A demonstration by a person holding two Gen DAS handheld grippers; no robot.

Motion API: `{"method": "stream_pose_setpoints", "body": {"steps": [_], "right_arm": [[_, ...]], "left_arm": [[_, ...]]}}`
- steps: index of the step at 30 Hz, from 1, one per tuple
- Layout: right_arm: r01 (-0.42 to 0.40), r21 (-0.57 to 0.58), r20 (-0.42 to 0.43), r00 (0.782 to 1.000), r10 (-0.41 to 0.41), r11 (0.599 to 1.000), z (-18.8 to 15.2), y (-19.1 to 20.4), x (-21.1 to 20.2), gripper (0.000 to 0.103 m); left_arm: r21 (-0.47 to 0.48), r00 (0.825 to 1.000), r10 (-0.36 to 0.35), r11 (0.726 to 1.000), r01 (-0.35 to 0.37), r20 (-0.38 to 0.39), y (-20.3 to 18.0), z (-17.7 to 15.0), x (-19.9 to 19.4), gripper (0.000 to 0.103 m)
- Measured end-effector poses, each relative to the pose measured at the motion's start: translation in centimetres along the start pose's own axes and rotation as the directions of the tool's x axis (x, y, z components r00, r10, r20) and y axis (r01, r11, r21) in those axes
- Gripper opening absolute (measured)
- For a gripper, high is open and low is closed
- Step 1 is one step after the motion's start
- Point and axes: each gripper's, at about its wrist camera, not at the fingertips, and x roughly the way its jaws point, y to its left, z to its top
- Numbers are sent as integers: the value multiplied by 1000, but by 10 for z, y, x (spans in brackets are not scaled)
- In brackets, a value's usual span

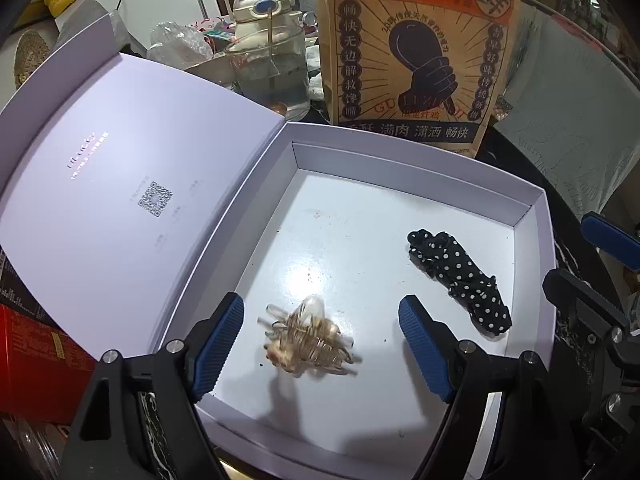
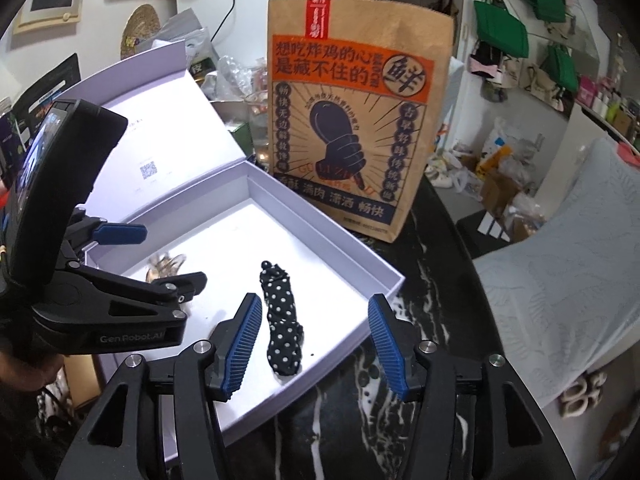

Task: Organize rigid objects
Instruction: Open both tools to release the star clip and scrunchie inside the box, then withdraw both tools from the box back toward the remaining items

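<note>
A black marbled worktop is carrying a white box, its lid lying open to the left. A printed paper bag is standing upright just behind the box, and a clear water jug is sitting behind the lid among clutter. Green bags are hanging on the far wall.

Inside the box a gold-wire hair clip is lying on the floor of the box, blurred in the left wrist view. A black polka-dot scrunchie is lying well apart from it, toward the box's right wall.

The left gripper is hovering over the clip with its jaws standing open; the clip is lying between the pads, touching neither. The right gripper is hanging over the box's near corner, jaws also standing open, with the scrunchie lying beneath the gap, close to the left pad, ungripped. No earlier view to compare.
</note>
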Motion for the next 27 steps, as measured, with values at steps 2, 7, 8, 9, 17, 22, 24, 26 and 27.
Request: {"method": "stream_pose_setpoints", "body": {"steps": [2, 7, 8, 9, 17, 22, 24, 26, 27], "right_arm": [[2, 4, 5, 1000, -2, 1000, 0, -1, -4, 56], [-8, 8, 32, 999, 8, 1000, -2, 3, -18, 59], [-6, 7, 35, 999, 6, 1000, -2, 4, -20, 59], [-2, 5, 37, 999, 2, 1000, -2, 5, -22, 59], [27, -29, 88, 996, -25, 999, 1, 21, -50, 60], [35, -30, 117, 993, -31, 999, 0, 25, -71, 65], [27, -23, 123, 992, -24, 999, -2, 27, -80, 65], [27, -25, 137, 990, -24, 999, -4, 28, -89, 65], [34, -28, 144, 989, -30, 999, -5, 29, -92, 65]], "left_arm": [[-7, 1000, -4, 1000, 4, 7, 1, -2, -6, 80], [-18, 999, 19, 1000, -18, 31, 5, 2, -20, 80], [-22, 999, 21, 1000, -20, 42, 7, 3, -19, 80], [-28, 998, 20, 999, -18, 56, 9, 2, -21, 80], [-63, 994, 8, 998, -2, 106, 18, -5, -48, 80], [-67, 989, -14, 997, 24, 145, 17, -14, -72, 80], [-63, 986, -22, 997, 33, 163, 16, -19, -84, 80], [-59, 984, -21, 998, 32, 176, 14, -23, -94, 80], [-62, 981, -9, 998, 21, 193, 12, -25, -101, 80]]}}
